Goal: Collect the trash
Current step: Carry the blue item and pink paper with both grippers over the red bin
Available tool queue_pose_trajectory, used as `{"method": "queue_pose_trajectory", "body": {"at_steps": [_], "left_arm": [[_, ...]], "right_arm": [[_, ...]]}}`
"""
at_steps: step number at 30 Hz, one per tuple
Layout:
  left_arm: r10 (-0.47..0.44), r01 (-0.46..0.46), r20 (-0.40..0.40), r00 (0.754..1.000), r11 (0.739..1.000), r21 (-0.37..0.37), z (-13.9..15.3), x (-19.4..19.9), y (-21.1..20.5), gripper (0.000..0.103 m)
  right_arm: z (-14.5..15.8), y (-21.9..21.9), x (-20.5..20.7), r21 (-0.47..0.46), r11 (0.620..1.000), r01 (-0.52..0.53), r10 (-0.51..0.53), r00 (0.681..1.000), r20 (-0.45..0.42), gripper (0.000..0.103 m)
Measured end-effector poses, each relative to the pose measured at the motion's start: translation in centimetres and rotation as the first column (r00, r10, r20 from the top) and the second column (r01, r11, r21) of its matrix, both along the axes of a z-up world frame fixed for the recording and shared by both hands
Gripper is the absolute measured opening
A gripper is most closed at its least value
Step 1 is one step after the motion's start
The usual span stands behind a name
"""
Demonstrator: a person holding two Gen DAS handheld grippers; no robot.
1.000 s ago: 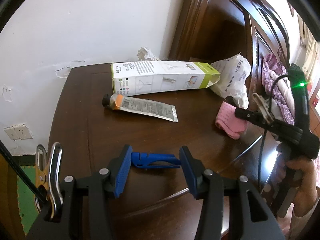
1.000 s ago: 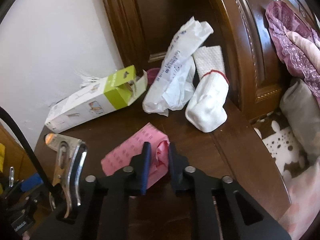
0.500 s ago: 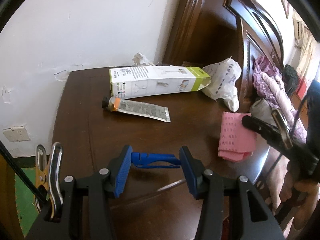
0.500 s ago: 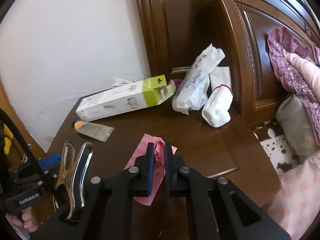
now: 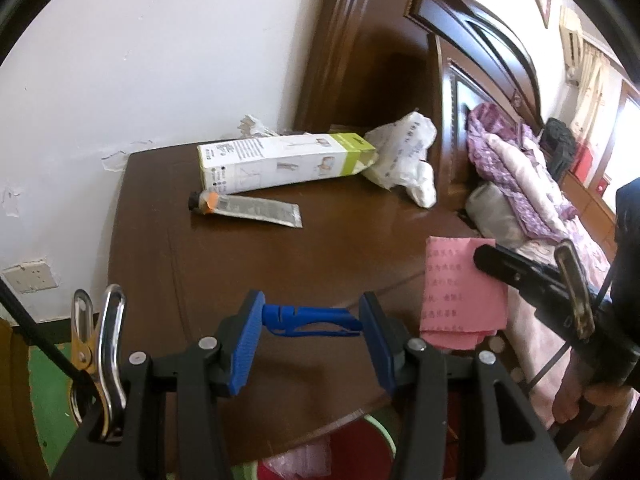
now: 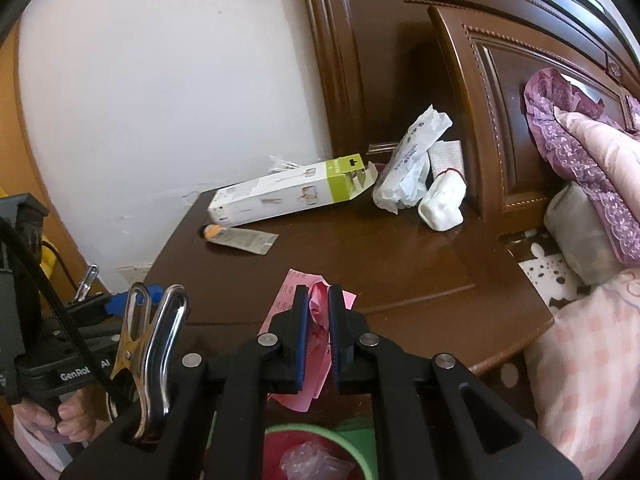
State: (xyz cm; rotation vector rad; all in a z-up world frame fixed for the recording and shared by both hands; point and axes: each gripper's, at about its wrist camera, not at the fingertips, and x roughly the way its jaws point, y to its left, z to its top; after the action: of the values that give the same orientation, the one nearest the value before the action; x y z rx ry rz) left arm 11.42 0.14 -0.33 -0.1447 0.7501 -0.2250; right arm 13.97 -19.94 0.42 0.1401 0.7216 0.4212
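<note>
Both right gripper [image 6: 318, 334] fingers pinch crumpled pink paper [image 6: 316, 312]; left gripper [image 5: 310, 344] fingers seemingly clasp a rigid blue plastic piece [image 5: 312, 320].

A: We see a pink wrapper [image 6: 316, 312] printed with small darker characters at lower centre of the right wrist view, between black jaws with blue pads.

B: We agree. The nightstand [image 6: 400, 264] is glossy dark brown, the wall [image 6: 160, 100] white. The long box [image 6: 288, 196] is white with a lime-green end.

A: Left of it we note a silver tube [image 6: 244, 238] with an orange neck. Upper right, the quilt [image 6: 592, 152] is pale pink with a purple lace edge.

B: At the bottom edge, we see a bin [image 6: 352, 446] with a green rim and red inside. In the left wrist view, a blue plastic piece [image 5: 312, 320] sits between blue pads.
</note>
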Motion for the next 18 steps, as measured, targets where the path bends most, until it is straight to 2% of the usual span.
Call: {"method": "queue_pose_trajectory", "body": {"at_steps": [13, 18], "left_arm": [[-0.056, 0.055, -0.017, 0.998, 0.997, -0.056, 1.1, -4.8, 0.9, 0.051], [-0.077, 0.077, -0.004, 0.997, 0.996, -0.038, 1.8, -6.9, 0.7, 0.051]], "right_arm": [[1.0, 0.1, -5.5, 0.041, 0.999, -0.017, 0.016, 0.999, 0.029, 0.01], [0.4, 0.1, -7.2, 0.057, 0.998, -0.025, 0.023, 0.999, 0.022, 0.01]]}}
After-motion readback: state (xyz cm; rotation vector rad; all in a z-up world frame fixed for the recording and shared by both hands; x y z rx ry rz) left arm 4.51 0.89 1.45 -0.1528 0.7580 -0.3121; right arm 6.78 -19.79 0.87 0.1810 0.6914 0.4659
